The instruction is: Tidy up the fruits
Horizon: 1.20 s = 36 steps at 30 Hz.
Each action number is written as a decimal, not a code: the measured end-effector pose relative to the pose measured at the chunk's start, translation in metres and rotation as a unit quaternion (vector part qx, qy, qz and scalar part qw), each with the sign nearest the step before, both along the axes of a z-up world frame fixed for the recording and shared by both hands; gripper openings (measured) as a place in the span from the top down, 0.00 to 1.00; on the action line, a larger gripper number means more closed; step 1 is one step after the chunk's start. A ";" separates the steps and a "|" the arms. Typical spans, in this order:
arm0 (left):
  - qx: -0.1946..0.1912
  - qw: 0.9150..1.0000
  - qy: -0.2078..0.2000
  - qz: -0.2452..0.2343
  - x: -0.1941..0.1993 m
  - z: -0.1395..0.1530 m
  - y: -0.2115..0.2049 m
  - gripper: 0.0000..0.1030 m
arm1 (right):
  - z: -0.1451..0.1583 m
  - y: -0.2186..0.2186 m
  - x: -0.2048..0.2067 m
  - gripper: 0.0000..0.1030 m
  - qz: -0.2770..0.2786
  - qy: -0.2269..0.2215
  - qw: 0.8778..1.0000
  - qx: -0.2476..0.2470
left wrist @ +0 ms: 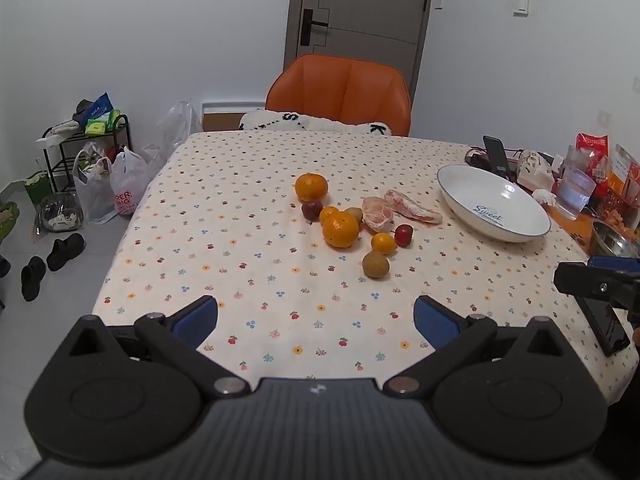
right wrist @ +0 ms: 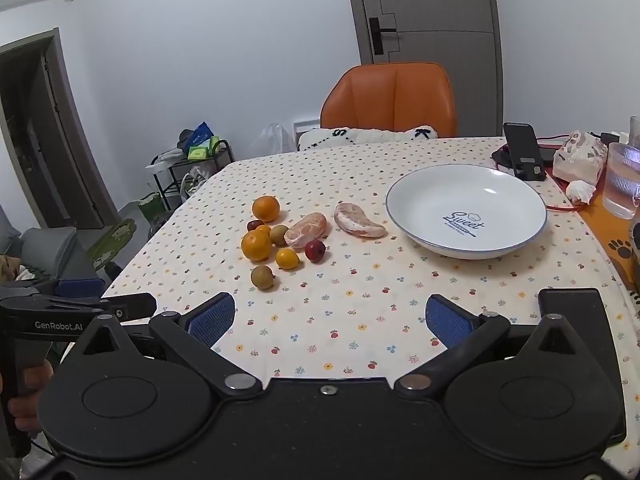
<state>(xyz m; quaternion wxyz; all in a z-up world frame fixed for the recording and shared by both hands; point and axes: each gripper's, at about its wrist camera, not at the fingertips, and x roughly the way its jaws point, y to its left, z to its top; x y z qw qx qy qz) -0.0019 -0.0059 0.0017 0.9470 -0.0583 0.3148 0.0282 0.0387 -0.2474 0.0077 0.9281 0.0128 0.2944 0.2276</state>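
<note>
A cluster of fruit lies mid-table: two oranges (left wrist: 341,229) (right wrist: 266,208), a small yellow citrus (right wrist: 287,258), a small red fruit (right wrist: 315,250), a brown-green round fruit (left wrist: 375,265) and two peeled pomelo pieces (right wrist: 359,221) (left wrist: 413,206). To their right stands a white "Sweet" dish (right wrist: 416,188) with nothing in it. My left gripper (left wrist: 316,322) is open above the near table edge, well short of the fruit. In the right wrist view my right gripper (right wrist: 331,319) is open too, nothing between its blue pads (right wrist: 211,321).
An orange chair (left wrist: 338,92) stands at the far side. A phone stand (right wrist: 522,152), a glass (right wrist: 621,184), bags and snack packets (left wrist: 592,160) crowd the right edge. A dark phone (left wrist: 604,326) lies near the right corner. Shoes and bags sit on the floor at left.
</note>
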 end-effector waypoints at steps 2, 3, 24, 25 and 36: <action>0.001 1.000 -0.004 0.000 0.000 0.002 0.000 0.00 | 0.004 0.002 0.001 0.00 -0.001 -0.002 1.000 0.000; 0.002 1.000 -0.006 -0.001 0.000 0.004 0.000 0.00 | 0.008 0.005 0.002 0.00 -0.005 -0.003 1.000 -0.001; -0.001 1.000 -0.001 -0.003 -0.001 0.000 -0.004 0.00 | 0.006 0.002 0.001 0.00 -0.003 -0.001 1.000 0.003; -0.001 1.000 -0.002 -0.005 -0.001 0.001 -0.005 0.00 | 0.006 0.001 0.000 0.00 -0.002 -0.003 1.000 0.004; -0.008 1.000 0.004 -0.019 -0.001 0.006 -0.008 0.00 | 0.007 0.001 0.000 0.00 -0.003 -0.006 1.000 0.005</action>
